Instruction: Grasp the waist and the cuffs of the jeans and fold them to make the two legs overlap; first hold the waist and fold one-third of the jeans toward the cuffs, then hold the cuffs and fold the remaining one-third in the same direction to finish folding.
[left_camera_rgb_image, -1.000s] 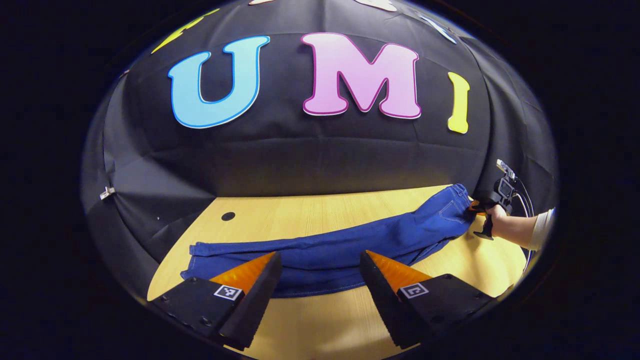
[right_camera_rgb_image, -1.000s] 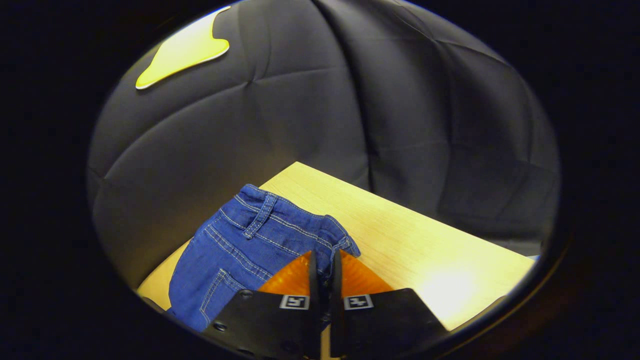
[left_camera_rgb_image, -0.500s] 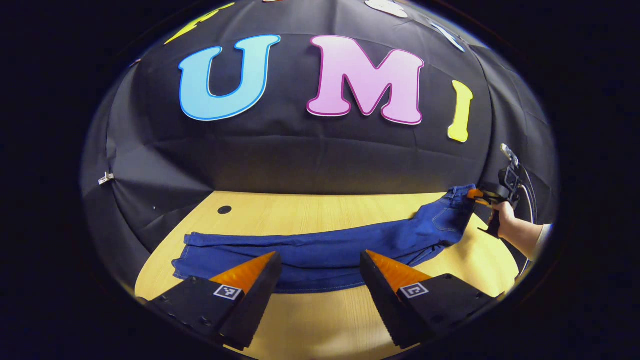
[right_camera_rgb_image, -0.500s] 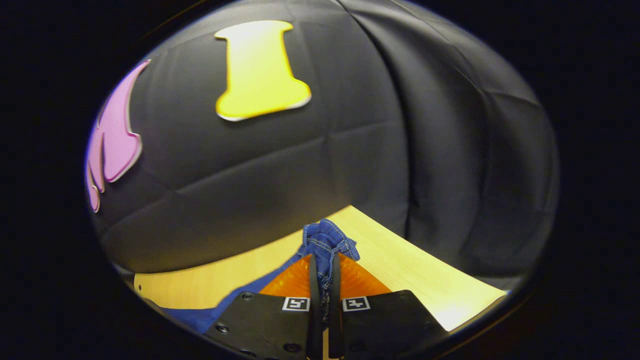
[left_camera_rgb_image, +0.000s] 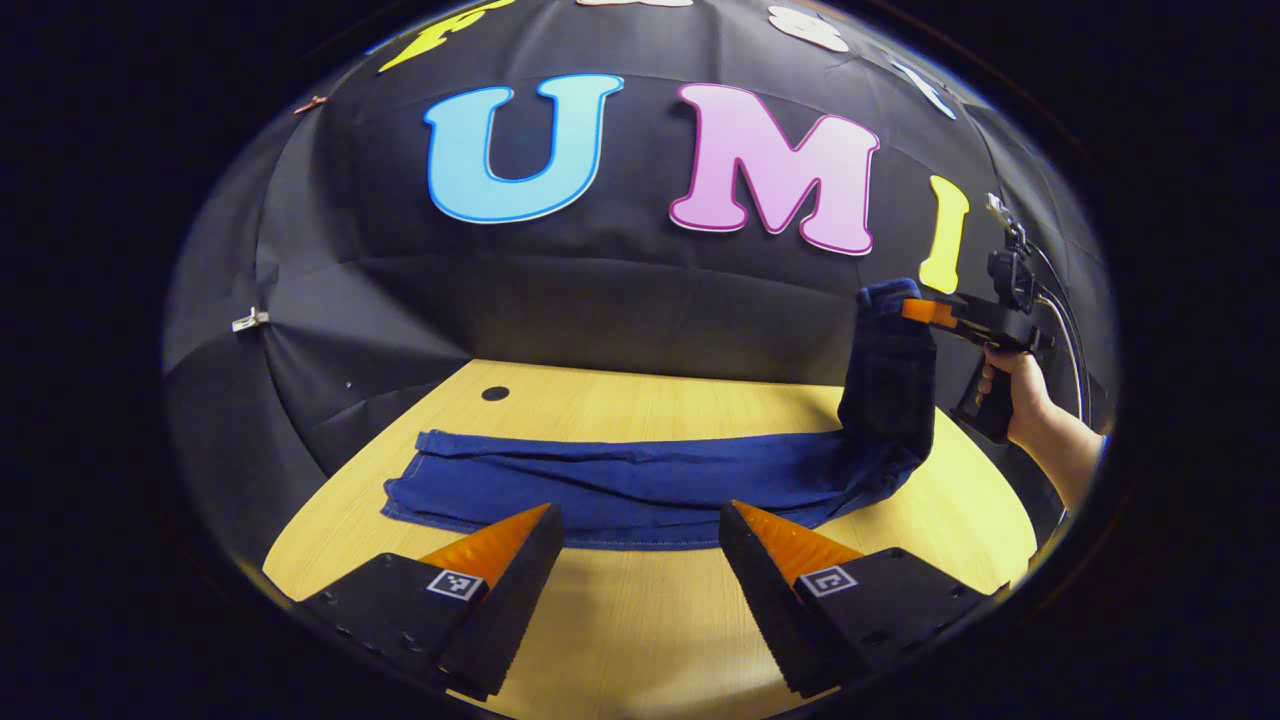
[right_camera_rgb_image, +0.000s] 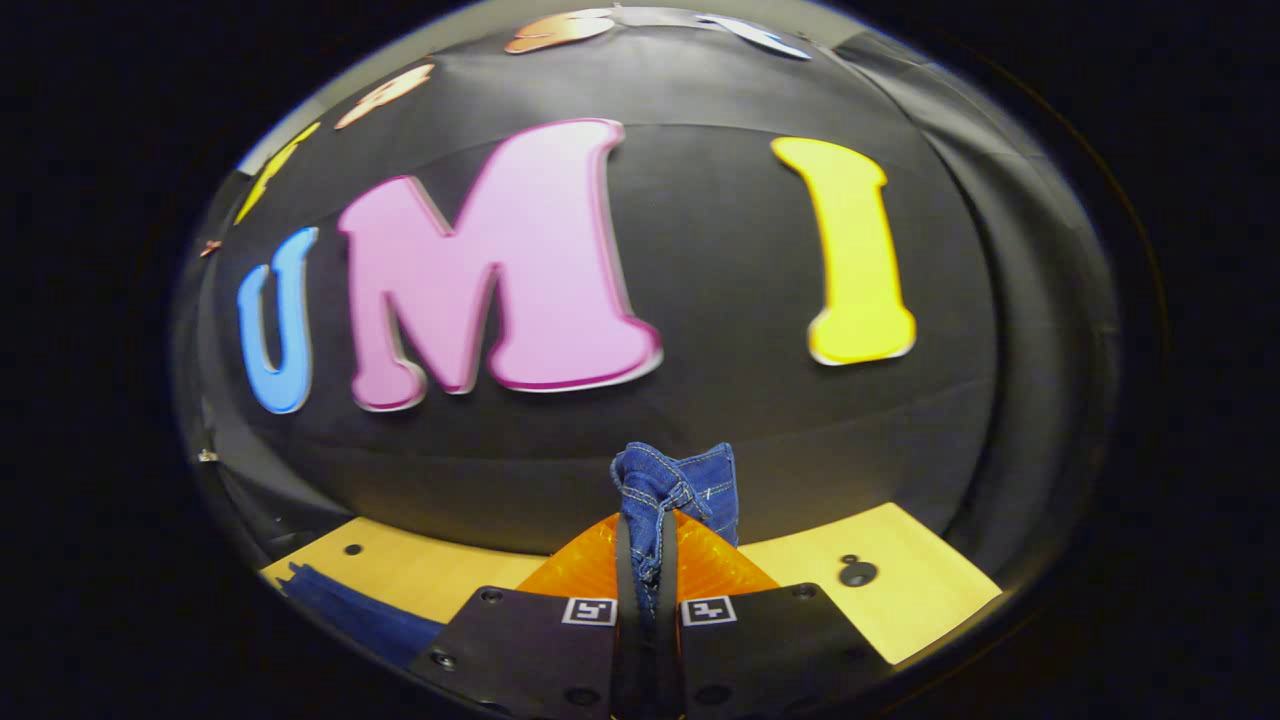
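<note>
Currently the jeans (left_camera_rgb_image: 640, 480) lie lengthwise on the counter (left_camera_rgb_image: 640, 620), legs overlapped, cuffs toward the left end. The waist (left_camera_rgb_image: 890, 340) is lifted clear of the counter and hangs from the right claw (left_camera_rgb_image: 915, 308), held by a hand (left_camera_rgb_image: 1015, 395) at the far right. In the right gripper view the right claw (right_camera_rgb_image: 648, 560) is pinched tight on the waist (right_camera_rgb_image: 675, 480), both fingers pressing a bunched fold of waistband.

Left claw (left_camera_rgb_image: 640, 545): spread wide, holding nothing, hovering above the counter just short of the near edge of the legs.

Handling judgement: denim is soft and limp but fairly heavy; the raised part drapes straight down rather than holding shape. The thick seamed waistband gives a secure bite; the doubled cuff hem should too. Expect the fold line to sag or skew with only one corner held.

Containers: none in view. Small dark hole (left_camera_rgb_image: 495, 393) in the counter, far side.
</note>
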